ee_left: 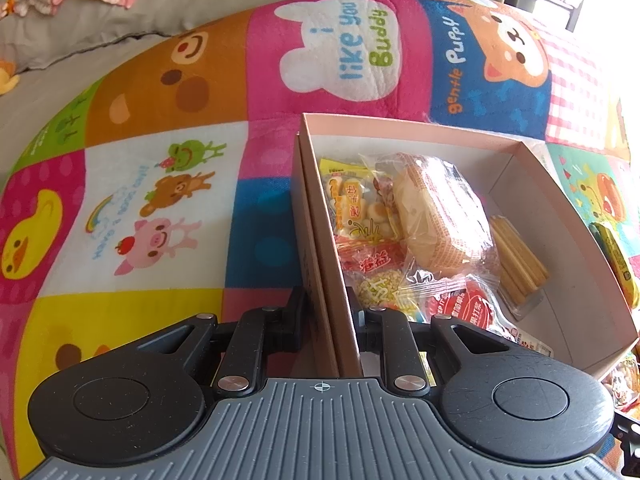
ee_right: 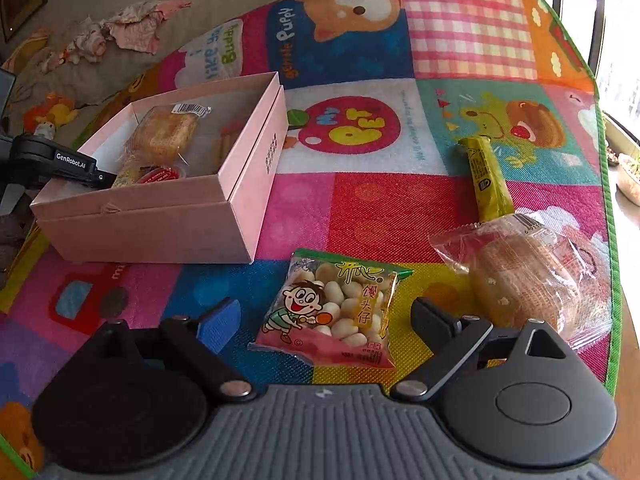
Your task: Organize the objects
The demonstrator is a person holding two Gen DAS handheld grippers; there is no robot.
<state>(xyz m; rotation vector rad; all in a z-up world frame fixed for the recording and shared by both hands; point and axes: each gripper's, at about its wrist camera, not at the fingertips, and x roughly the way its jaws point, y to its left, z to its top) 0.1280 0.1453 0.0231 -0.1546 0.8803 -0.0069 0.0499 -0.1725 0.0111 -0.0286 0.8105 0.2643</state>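
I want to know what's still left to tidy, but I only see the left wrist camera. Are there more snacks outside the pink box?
Observer: Yes. A bag of little white biscuits lies on the mat.
Operator: Is the other tool grabbing it?
Observer: Not yet. The right tool is open. The bag shows between its fingers, and the pads aren't pressing it.
Operator: Anything else out there?
Observer: A wrapped bun lies on the mat, just right of that bag.
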